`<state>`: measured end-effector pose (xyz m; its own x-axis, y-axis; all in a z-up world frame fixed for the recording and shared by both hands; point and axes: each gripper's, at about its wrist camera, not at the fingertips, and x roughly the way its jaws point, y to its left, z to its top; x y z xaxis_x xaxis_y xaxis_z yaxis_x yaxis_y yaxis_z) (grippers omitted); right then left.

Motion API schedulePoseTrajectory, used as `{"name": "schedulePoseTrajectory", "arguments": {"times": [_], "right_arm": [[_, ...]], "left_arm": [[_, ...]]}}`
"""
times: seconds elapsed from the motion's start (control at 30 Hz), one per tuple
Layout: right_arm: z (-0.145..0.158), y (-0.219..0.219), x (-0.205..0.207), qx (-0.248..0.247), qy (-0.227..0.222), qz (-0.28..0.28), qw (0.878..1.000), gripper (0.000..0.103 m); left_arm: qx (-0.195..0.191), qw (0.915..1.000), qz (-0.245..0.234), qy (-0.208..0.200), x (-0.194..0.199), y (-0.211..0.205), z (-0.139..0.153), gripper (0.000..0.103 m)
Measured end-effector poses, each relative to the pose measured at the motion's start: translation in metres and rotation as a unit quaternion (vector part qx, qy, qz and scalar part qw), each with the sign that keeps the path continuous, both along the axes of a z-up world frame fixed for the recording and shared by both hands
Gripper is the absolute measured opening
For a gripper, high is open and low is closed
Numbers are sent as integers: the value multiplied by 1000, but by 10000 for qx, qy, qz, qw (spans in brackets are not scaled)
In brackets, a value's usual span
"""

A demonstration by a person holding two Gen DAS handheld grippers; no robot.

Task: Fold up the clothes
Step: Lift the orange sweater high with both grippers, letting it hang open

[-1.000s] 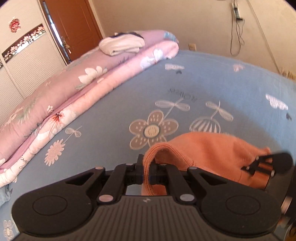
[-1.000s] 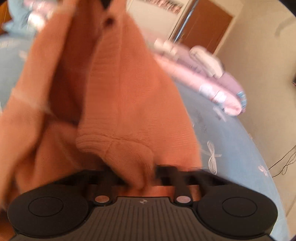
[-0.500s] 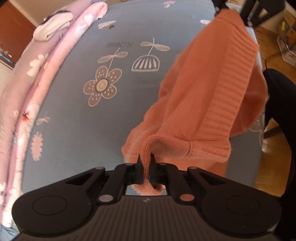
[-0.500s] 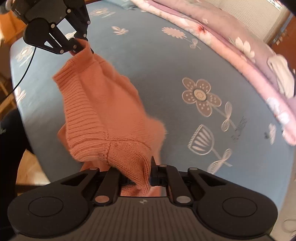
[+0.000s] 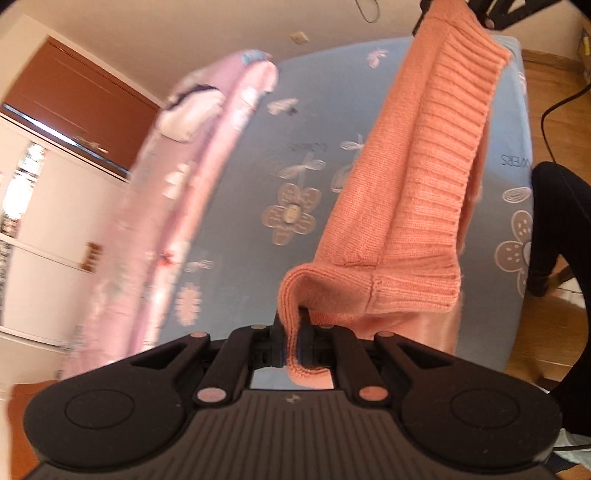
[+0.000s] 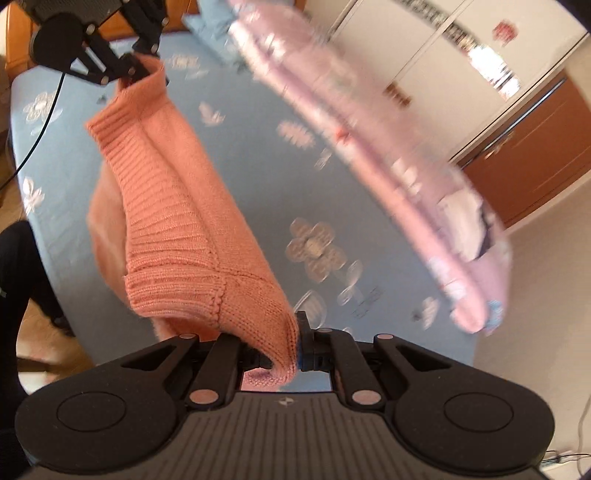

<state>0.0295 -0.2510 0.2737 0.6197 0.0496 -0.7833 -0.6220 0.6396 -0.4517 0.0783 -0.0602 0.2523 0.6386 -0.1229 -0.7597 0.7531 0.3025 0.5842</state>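
Note:
An orange knitted sweater (image 5: 413, 192) hangs stretched in the air between both grippers, above the blue flowered bedsheet (image 5: 258, 155). My left gripper (image 5: 291, 325) is shut on one corner of its ribbed hem. My right gripper (image 6: 291, 343) is shut on the other corner of the sweater (image 6: 177, 206). In the left wrist view the right gripper (image 5: 480, 11) shows at the top edge, pinching the far end. In the right wrist view the left gripper (image 6: 129, 70) shows at the top left doing the same. The rest of the sweater dangles below the hem, off the sheet.
A pink flowered quilt (image 5: 177, 192) lies rolled along the far side of the bed with a white folded garment (image 5: 188, 114) on it. A person's dark-clad leg (image 5: 554, 229) stands by the bed's near edge. A wardrobe (image 6: 461, 48) and wooden door (image 6: 524, 147) lie beyond.
Both grippers have risen with the sweater, lifting it off the sheet and pulling its hem straight between them. Both views have rolled, so the bed now appears tilted.

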Motion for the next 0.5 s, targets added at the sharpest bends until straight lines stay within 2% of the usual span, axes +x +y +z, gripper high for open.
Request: {"name": "schedulePoseTrajectory", "arguments": {"times": [0.2, 0.3, 0.4, 0.5], "right_arm": [[60, 4, -50, 127, -810, 22, 9966, 11], [91, 1, -77, 257, -1223, -16, 9922, 11], [118, -4, -94, 367, -1606, -81, 9863, 11], [130, -9, -103, 468, -1789, -154, 9826, 11]], "left_arm": [[-75, 9975, 127, -691, -44, 3, 45, 3], [-245, 9946, 158, -999, -65, 7, 71, 3], [-440, 9916, 127, -1212, -81, 12, 90, 4], [-622, 9891, 119, -1329, -89, 16, 100, 5]]}}
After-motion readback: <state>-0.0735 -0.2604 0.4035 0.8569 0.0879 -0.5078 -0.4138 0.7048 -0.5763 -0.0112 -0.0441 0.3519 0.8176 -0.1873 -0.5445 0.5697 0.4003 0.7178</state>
